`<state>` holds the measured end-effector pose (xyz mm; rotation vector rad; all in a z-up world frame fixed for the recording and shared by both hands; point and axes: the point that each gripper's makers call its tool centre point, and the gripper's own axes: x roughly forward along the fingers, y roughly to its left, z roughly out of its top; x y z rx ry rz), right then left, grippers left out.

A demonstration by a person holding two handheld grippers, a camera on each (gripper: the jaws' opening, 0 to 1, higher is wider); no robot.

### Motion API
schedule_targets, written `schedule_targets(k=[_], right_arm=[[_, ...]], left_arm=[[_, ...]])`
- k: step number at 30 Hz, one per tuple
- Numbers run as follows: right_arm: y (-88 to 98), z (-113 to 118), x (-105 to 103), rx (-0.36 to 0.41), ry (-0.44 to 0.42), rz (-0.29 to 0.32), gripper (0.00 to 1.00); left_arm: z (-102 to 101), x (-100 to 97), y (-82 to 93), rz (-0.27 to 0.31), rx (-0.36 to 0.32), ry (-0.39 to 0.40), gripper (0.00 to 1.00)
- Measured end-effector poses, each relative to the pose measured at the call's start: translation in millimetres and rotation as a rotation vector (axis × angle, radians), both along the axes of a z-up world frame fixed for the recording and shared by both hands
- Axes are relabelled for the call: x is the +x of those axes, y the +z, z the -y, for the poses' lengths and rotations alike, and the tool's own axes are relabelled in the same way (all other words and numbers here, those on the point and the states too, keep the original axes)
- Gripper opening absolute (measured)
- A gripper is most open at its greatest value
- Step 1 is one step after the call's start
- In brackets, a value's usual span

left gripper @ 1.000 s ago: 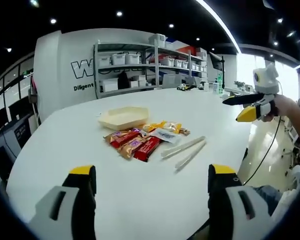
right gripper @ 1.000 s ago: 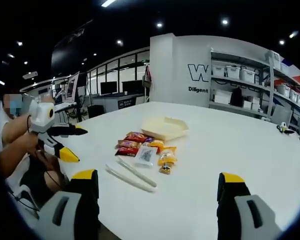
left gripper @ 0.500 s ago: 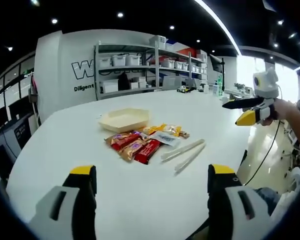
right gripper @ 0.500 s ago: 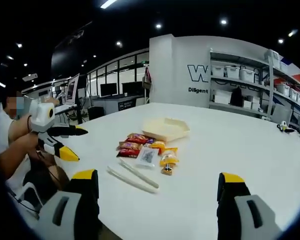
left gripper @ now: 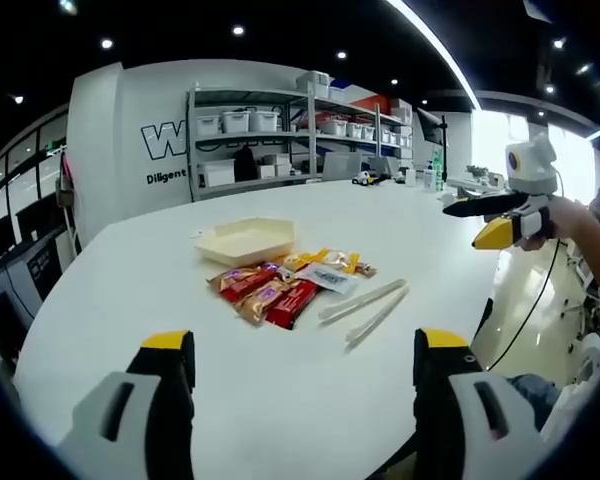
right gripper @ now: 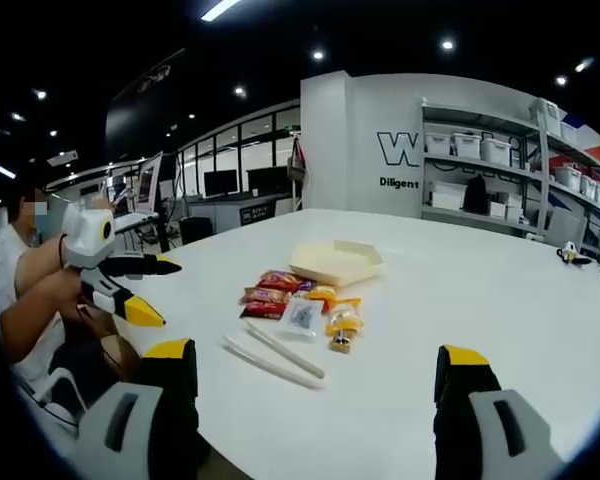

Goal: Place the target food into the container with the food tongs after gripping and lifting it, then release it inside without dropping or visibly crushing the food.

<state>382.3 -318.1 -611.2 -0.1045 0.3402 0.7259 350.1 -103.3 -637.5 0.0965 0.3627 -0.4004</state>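
Evidently the work stands at its opening step: nothing is yet grasped and the food tongs [left gripper: 365, 305] lie untouched on the tabletop [left gripper: 280, 400]. In the left gripper view, the left gripper [left gripper: 298, 375] is held back from the near edge of the tabletop with its jaws spread wide and nothing between them; in the right gripper view, the right gripper [right gripper: 320, 385] stands likewise wide open and empty. Each gripper also appears in the other's view, held out in the air off the side of the tabletop, and there too both jaws are parted. The target food is a small heap of wrapped snacks [left gripper: 280, 285] near the middle of the tabletop: red and brown packets on one side, yellow and orange ones and a pale sachet on the other, all touching or overlapping. Which packet is meant cannot be told from the pictures. The container [left gripper: 246, 240], a shallow cream tray with angled sides, sits just beyond the heap and holds nothing visible. The tongs, two pale arms joined at one end, rest just beside the heap on the side nearer the person. In my judgement, the next move calls for one gripper to descend on the tongs and close across both arms without flinging them. The tabletop is white, smooth and rounded at its edge. Beyond it stand metal shelving [left gripper: 280, 130] with storage bins, a white wall with lettering, glazed partitions and a dark ceiling with spotlights.
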Motion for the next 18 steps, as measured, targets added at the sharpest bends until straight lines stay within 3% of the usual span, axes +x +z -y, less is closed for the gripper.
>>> schedule_targets(k=[18], right_arm=[[-2.3, -0.2, -3.1, -0.006, 0.005, -0.008, 1.0]], left_arm=[[-0.5, -1.6, -3.7, -0.007, 0.009, -0.004, 0.89]])
